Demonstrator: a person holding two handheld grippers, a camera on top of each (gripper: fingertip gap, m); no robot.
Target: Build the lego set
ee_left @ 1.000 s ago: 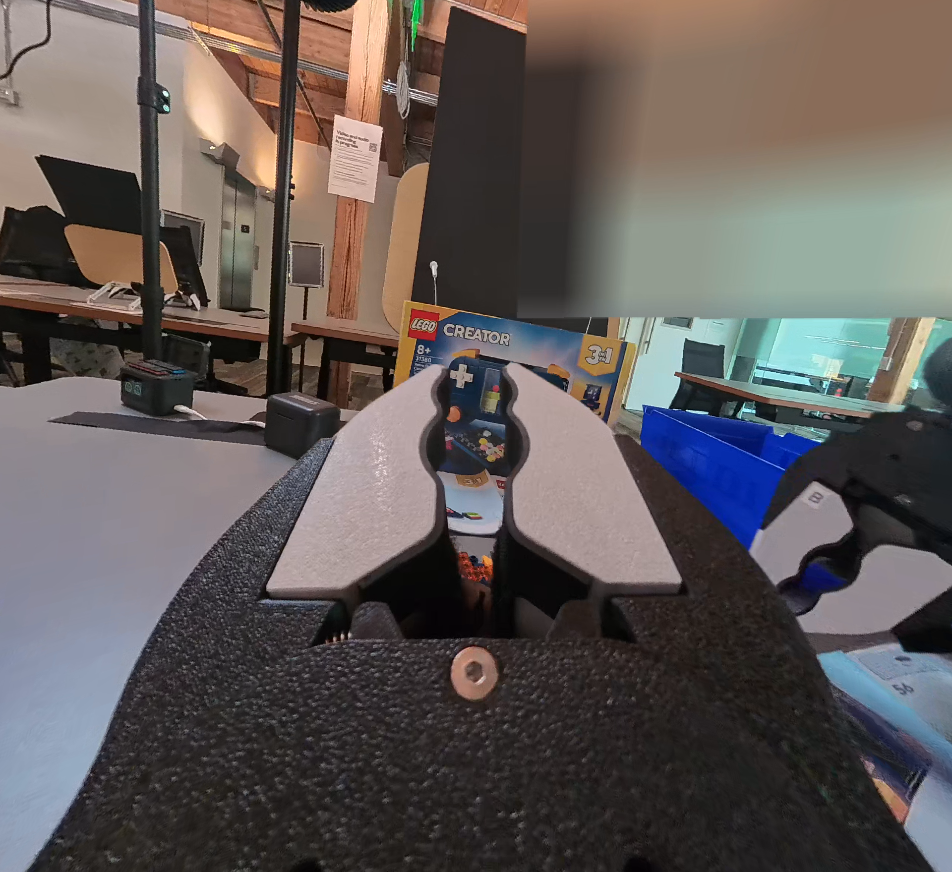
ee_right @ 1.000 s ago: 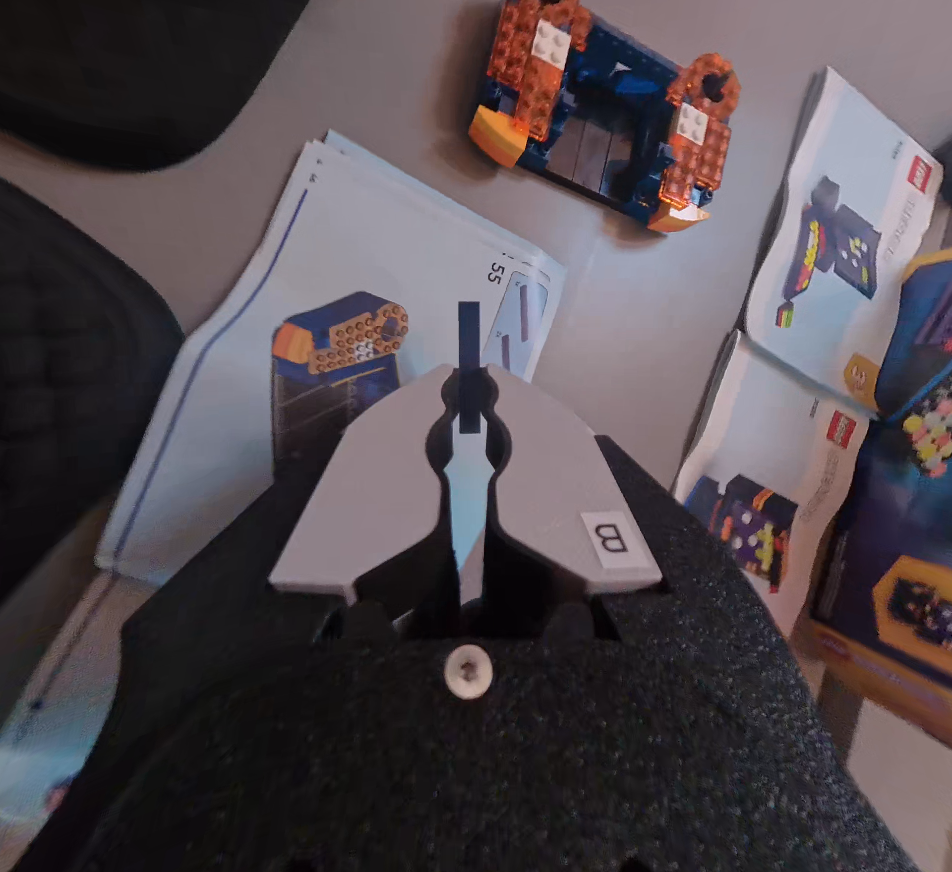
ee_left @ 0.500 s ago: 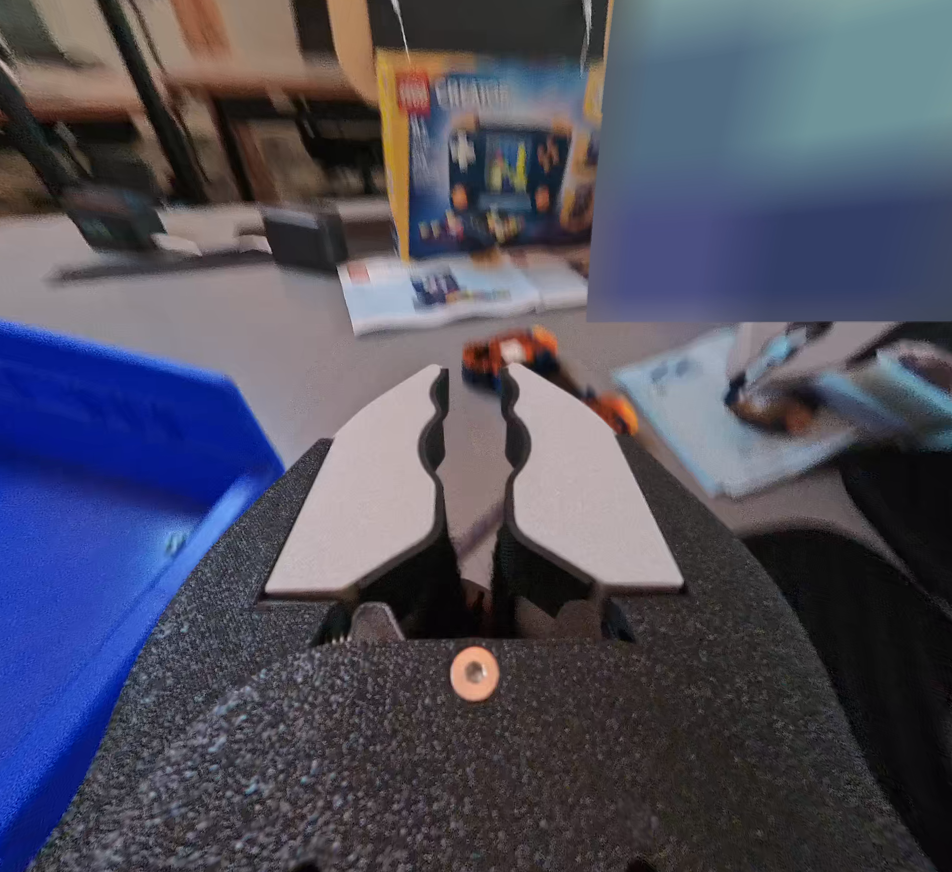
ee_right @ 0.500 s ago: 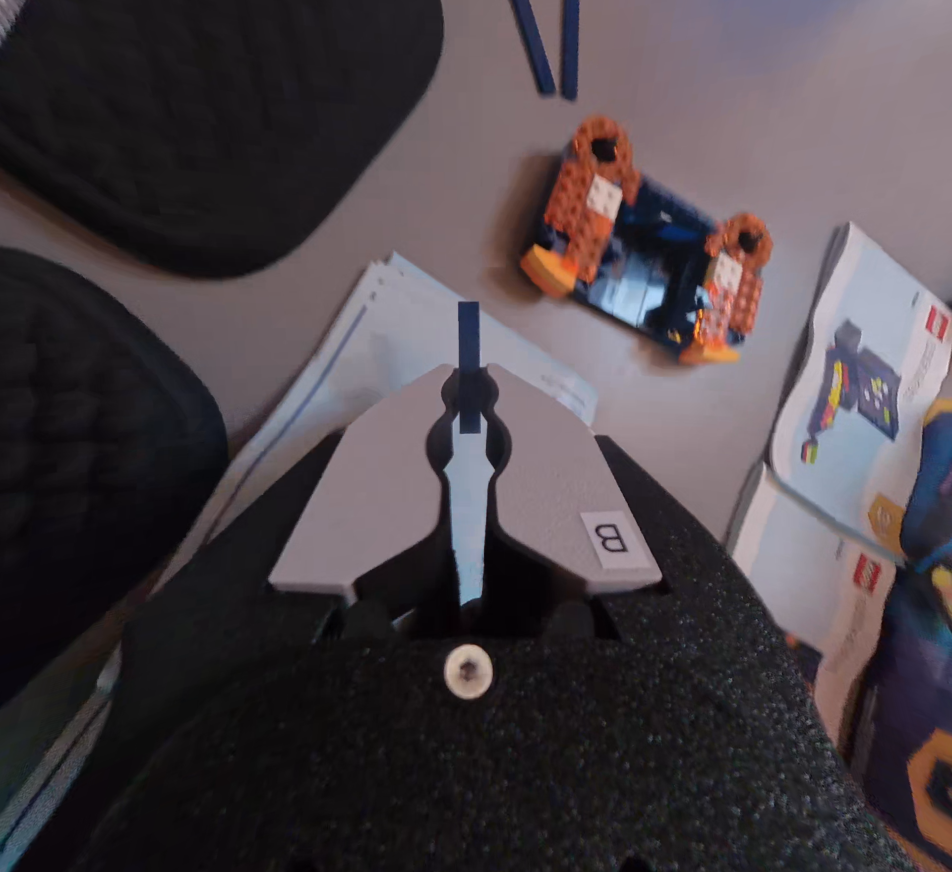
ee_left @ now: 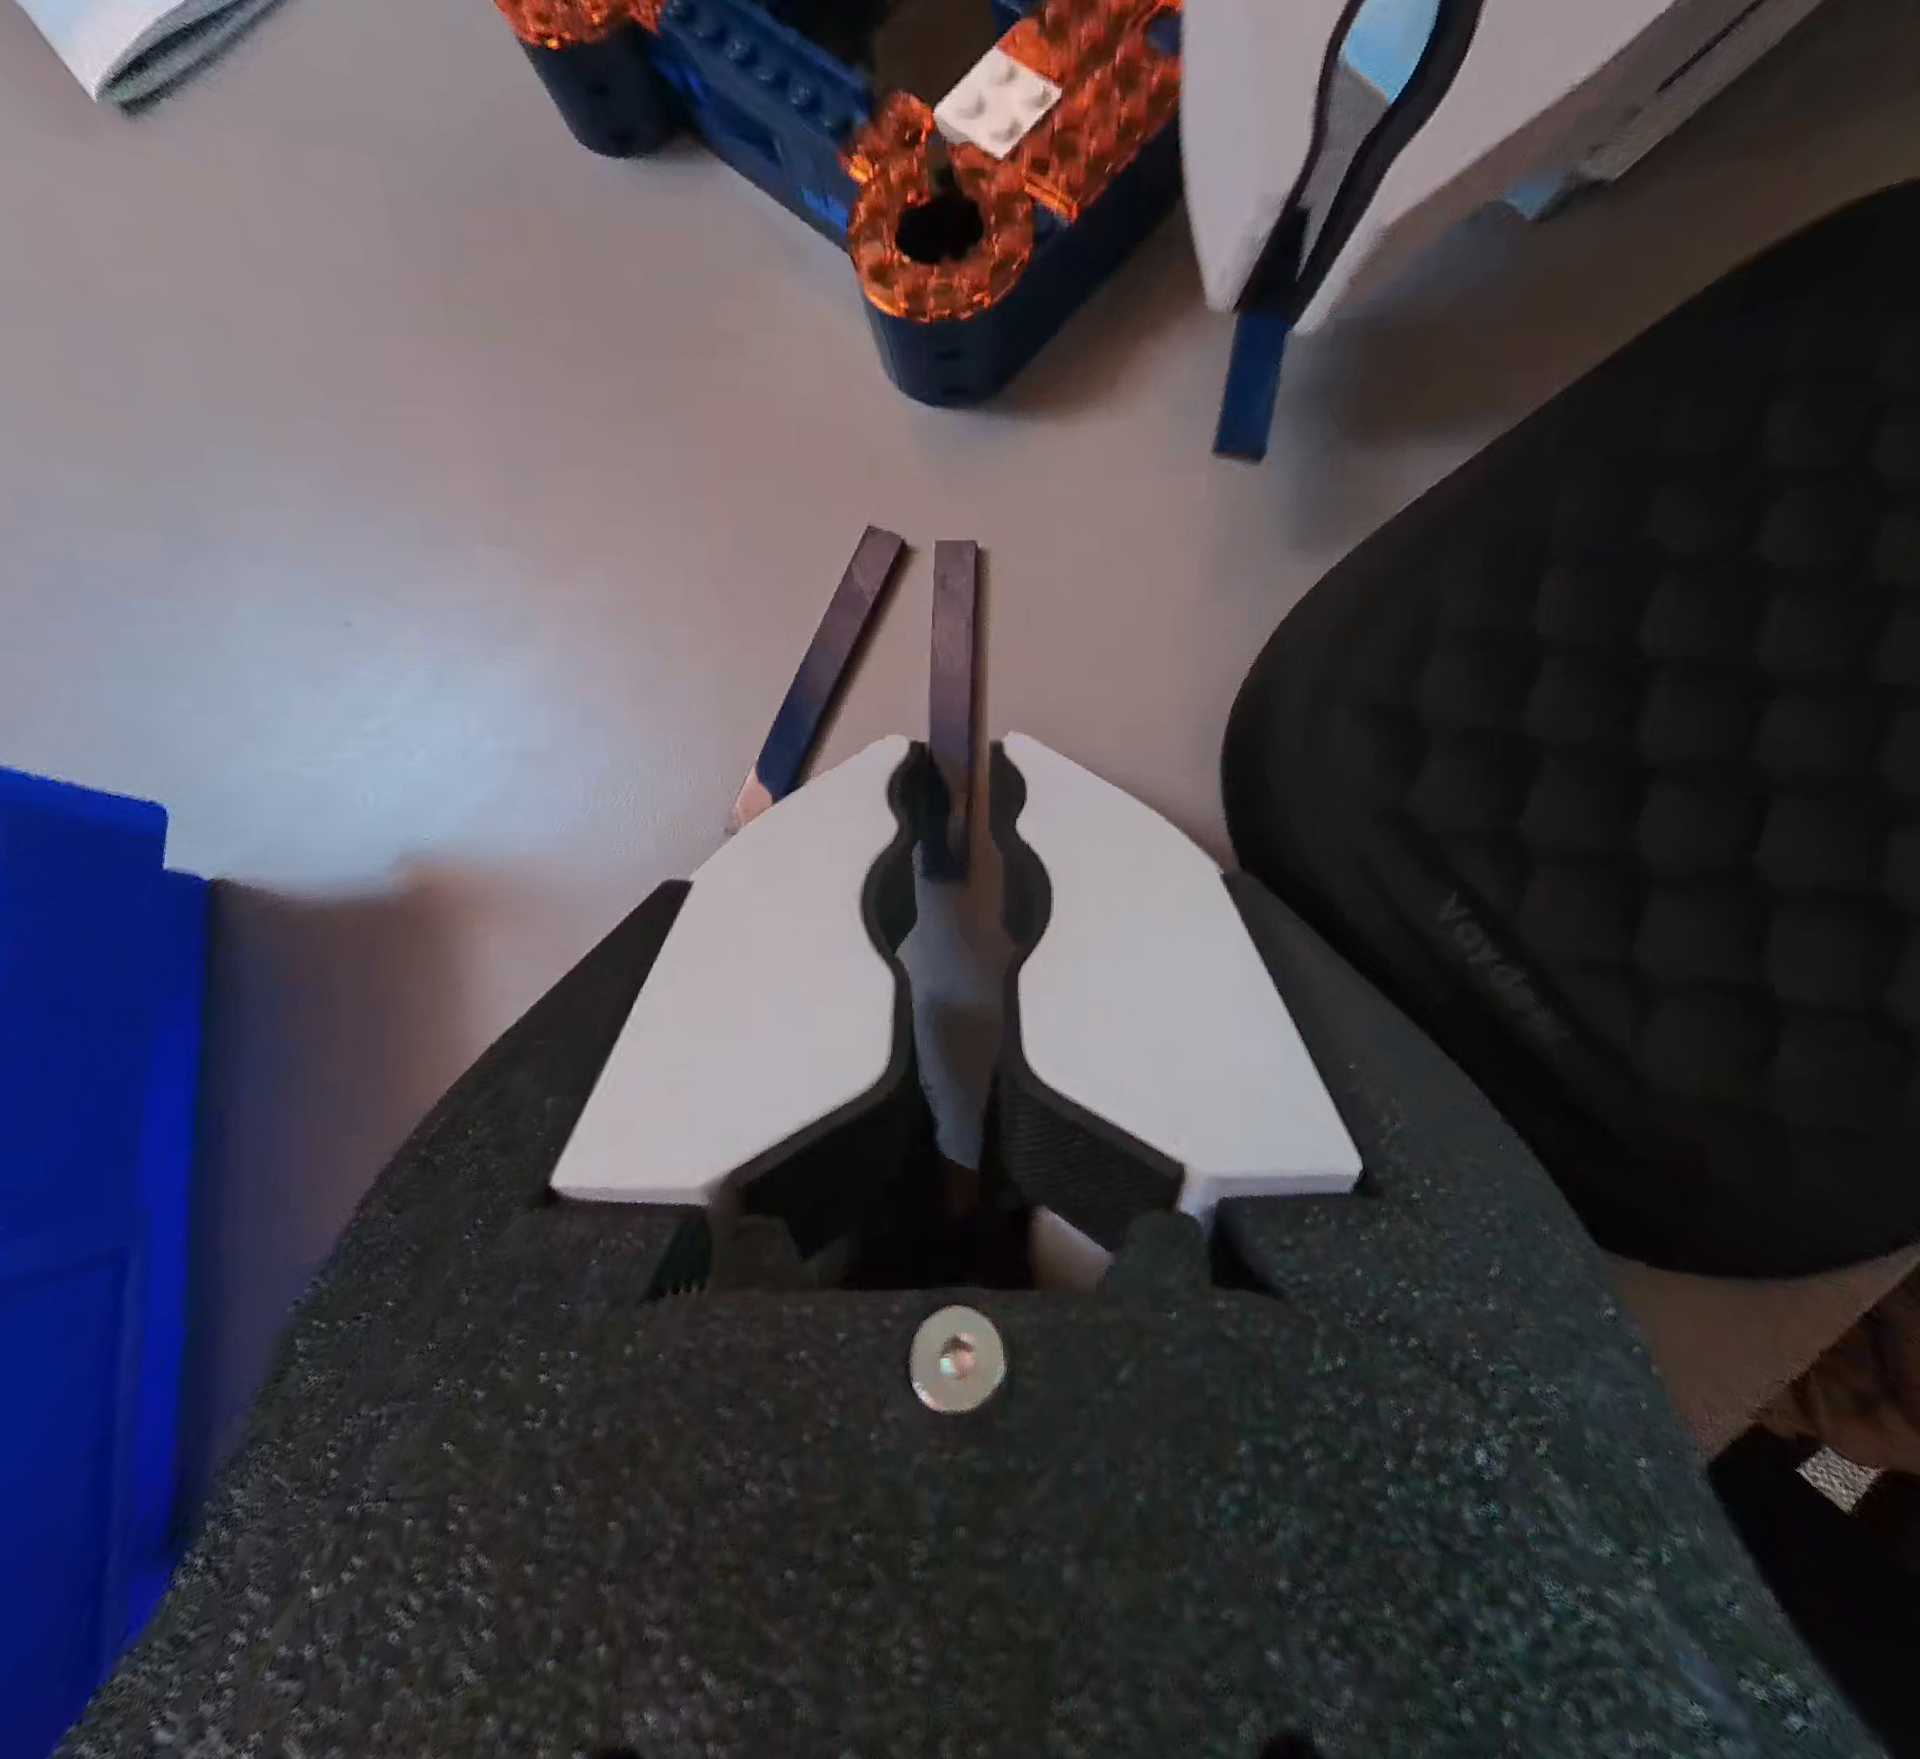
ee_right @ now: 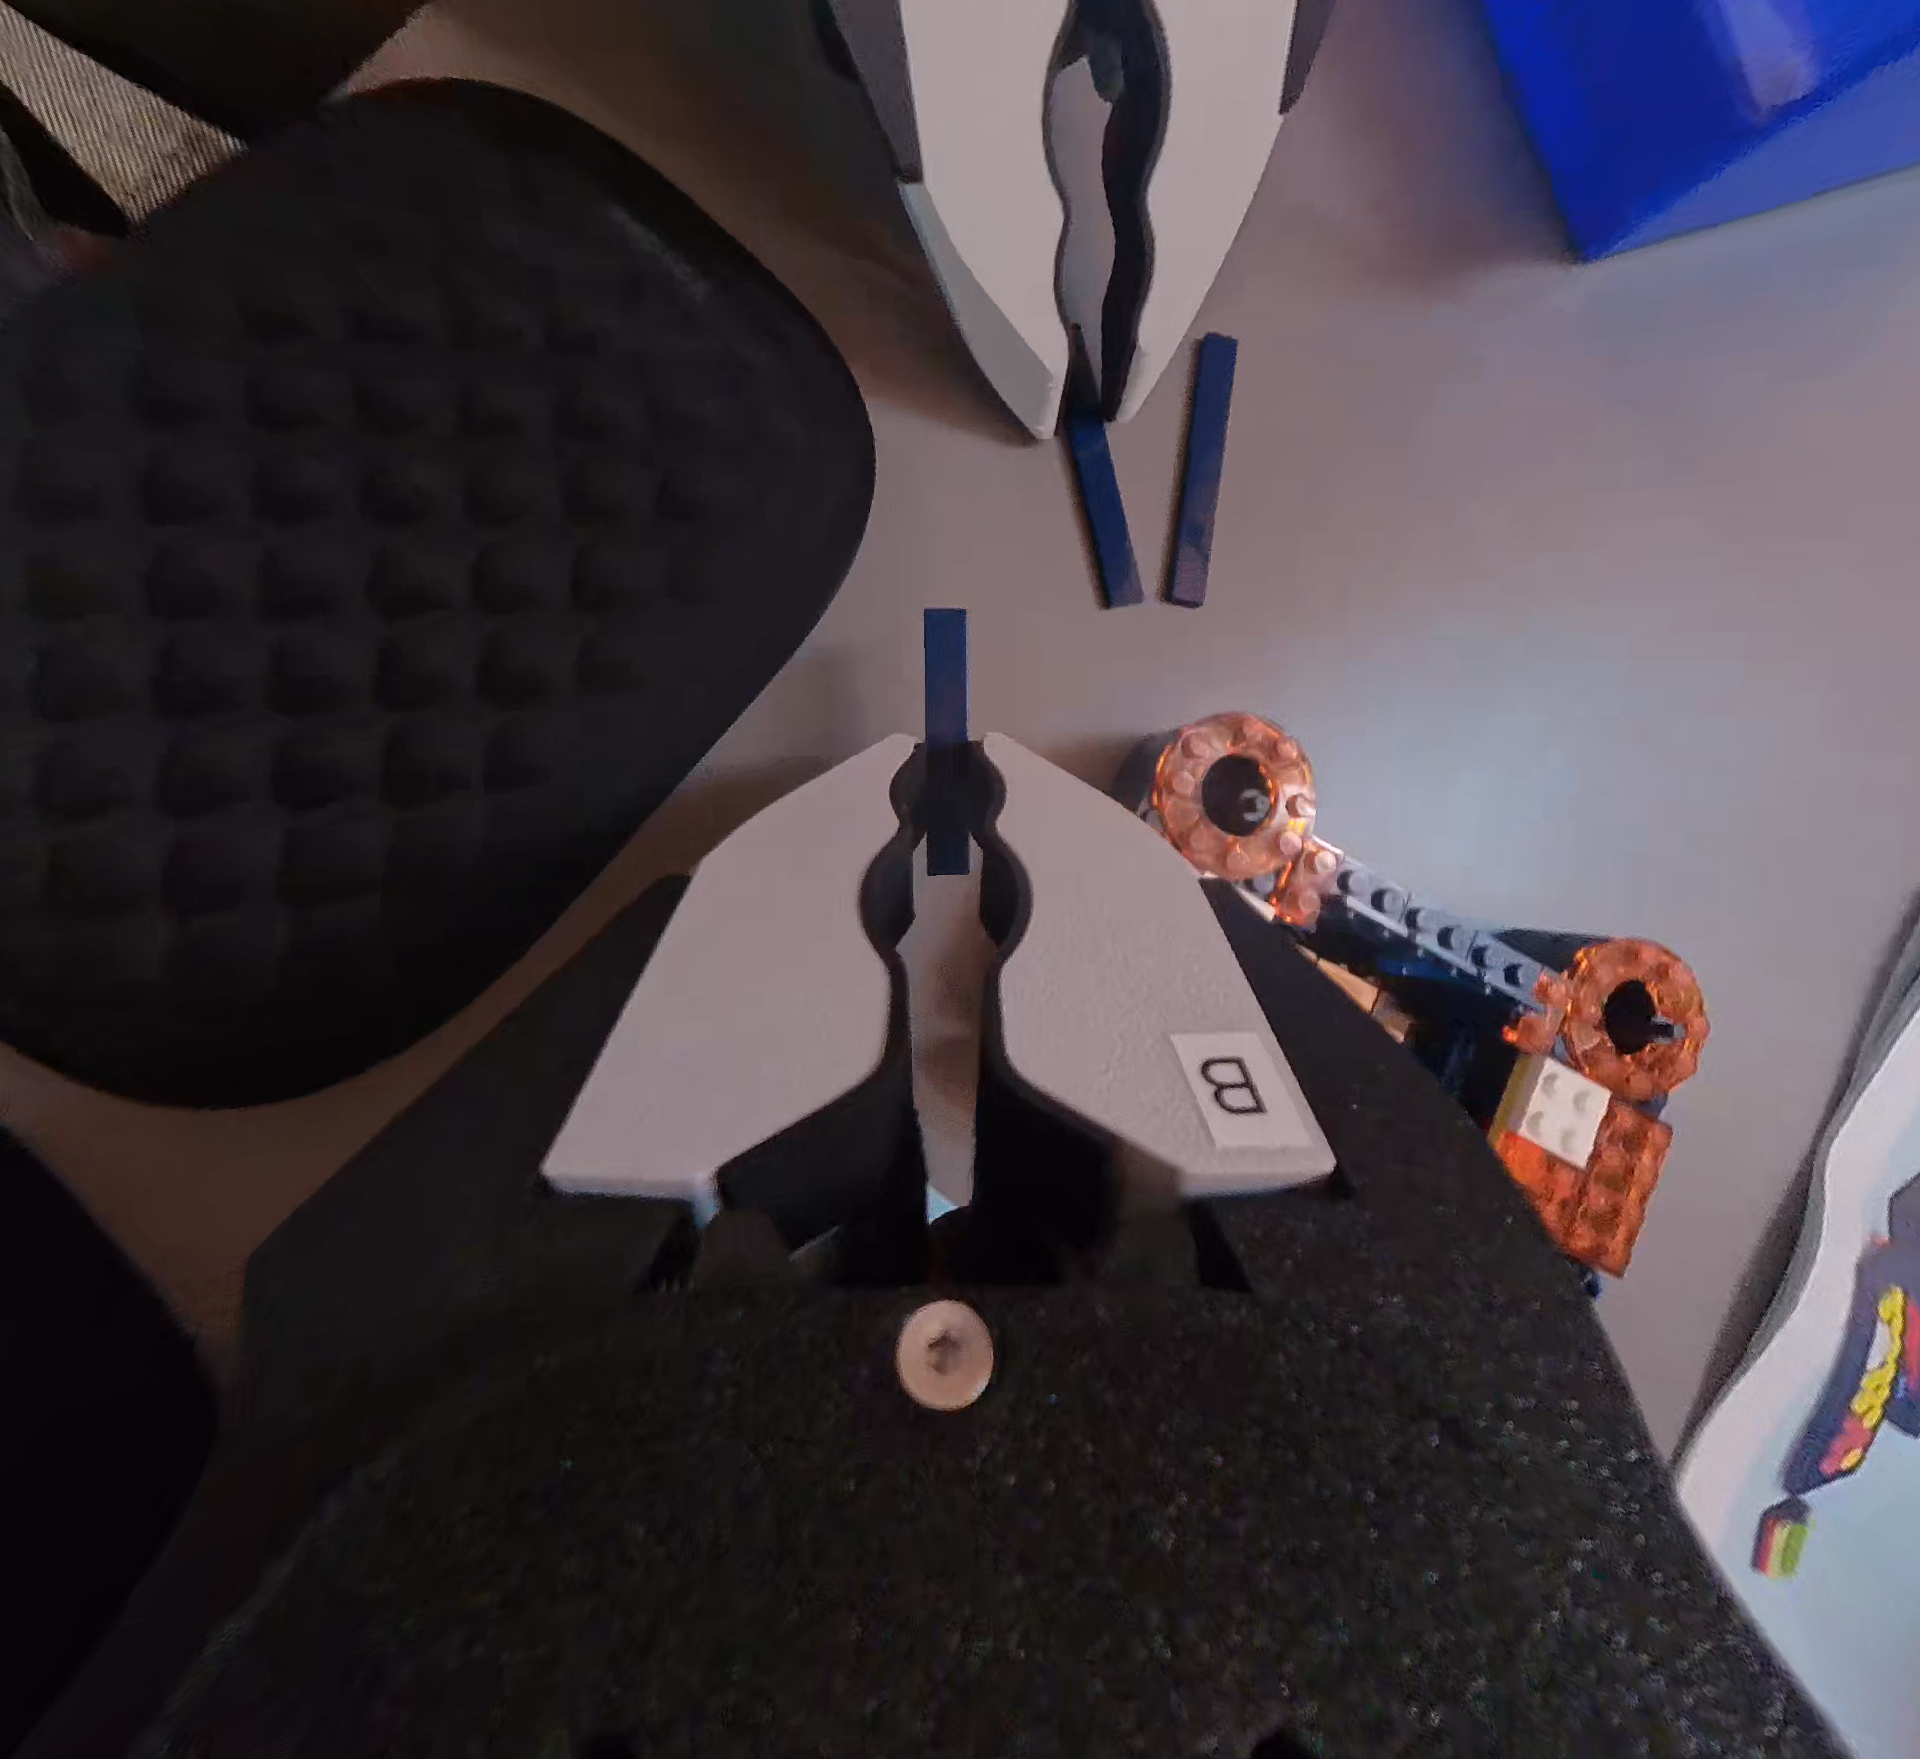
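**Two grippers, three blue strips on a grey table**

The right gripper (ee_right: 945,753) is clamped on a short dark blue strip (ee_right: 944,670), which sticks out past its fingertips. The left gripper (ee_left: 956,753) straddles the near end of a second blue strip (ee_left: 954,649) lying on the table (ee_left: 364,462); whether its pads press it is unclear. A third strip (ee_left: 831,660) lies just beside. A brick model (ee_left: 831,99) sits beyond, a black pad (ee_left: 1610,774) alongside, a blue bin (ee_left: 83,1086) cut off at the edge.

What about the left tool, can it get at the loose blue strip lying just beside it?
Probably yes. The loose strip lies flat on bare table just left of the left tool, with nothing over it. The tool's fingers straddle the neighbouring strip, so it would need to shift sideways.
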